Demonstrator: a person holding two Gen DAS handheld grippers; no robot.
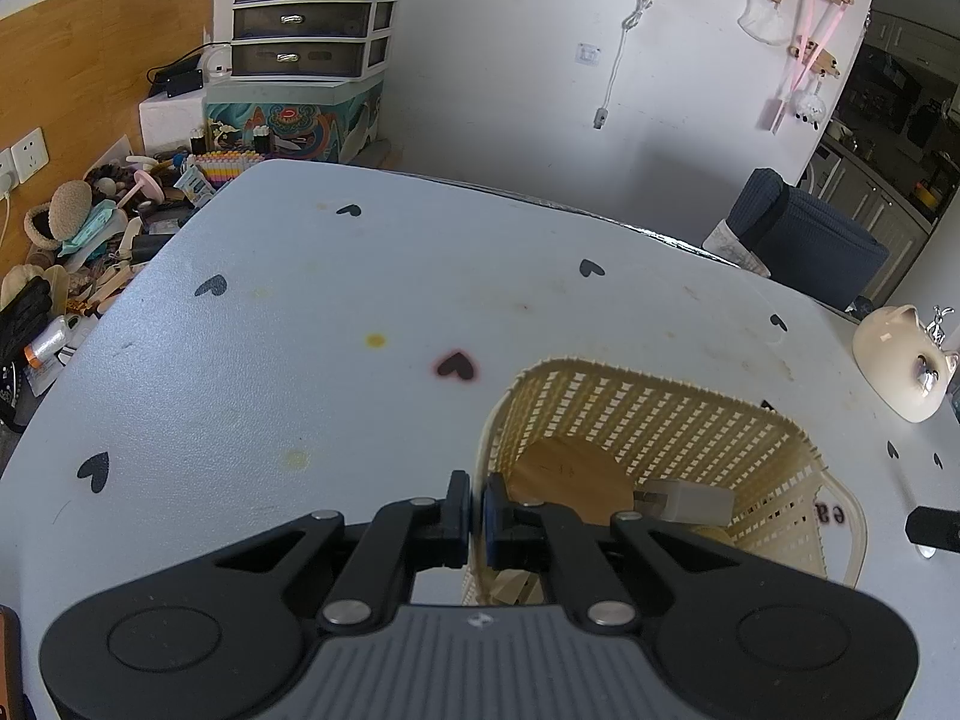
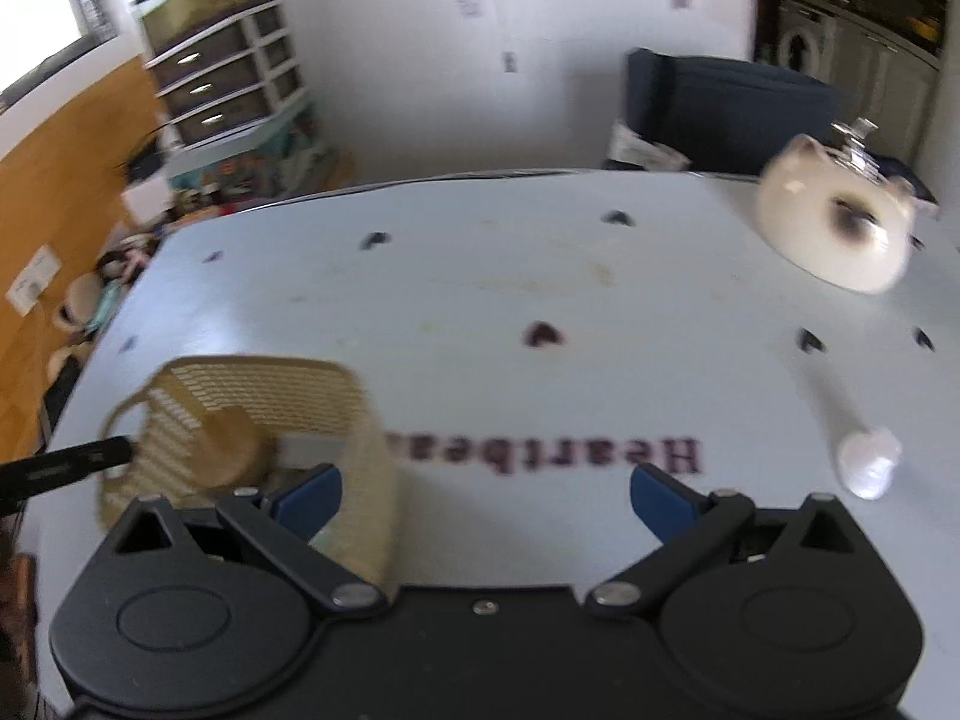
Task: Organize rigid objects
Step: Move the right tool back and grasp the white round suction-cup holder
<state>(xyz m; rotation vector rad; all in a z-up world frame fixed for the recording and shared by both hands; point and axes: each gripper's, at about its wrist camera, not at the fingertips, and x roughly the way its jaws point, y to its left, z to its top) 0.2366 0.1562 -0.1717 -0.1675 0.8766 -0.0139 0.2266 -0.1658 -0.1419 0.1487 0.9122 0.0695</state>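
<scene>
Basket (image 1: 660, 420) near table (image 1: 300, 330) front edge, already holding wooden disc (image 1: 570, 474) and white block (image 1: 690, 501). Left gripper (image 1: 474, 510) clamped shut on basket rim, likely steadying it. Right gripper (image 2: 486, 495) spread wide, empty, probably heading for white bottle (image 2: 864, 462). Tablecloth print upside down: "Heartbea…".

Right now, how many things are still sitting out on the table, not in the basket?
2. A white cat-shaped ceramic piece sits at the table's far right, and a small translucent white bottle lies near the open right gripper. The basket may hide more.
</scene>
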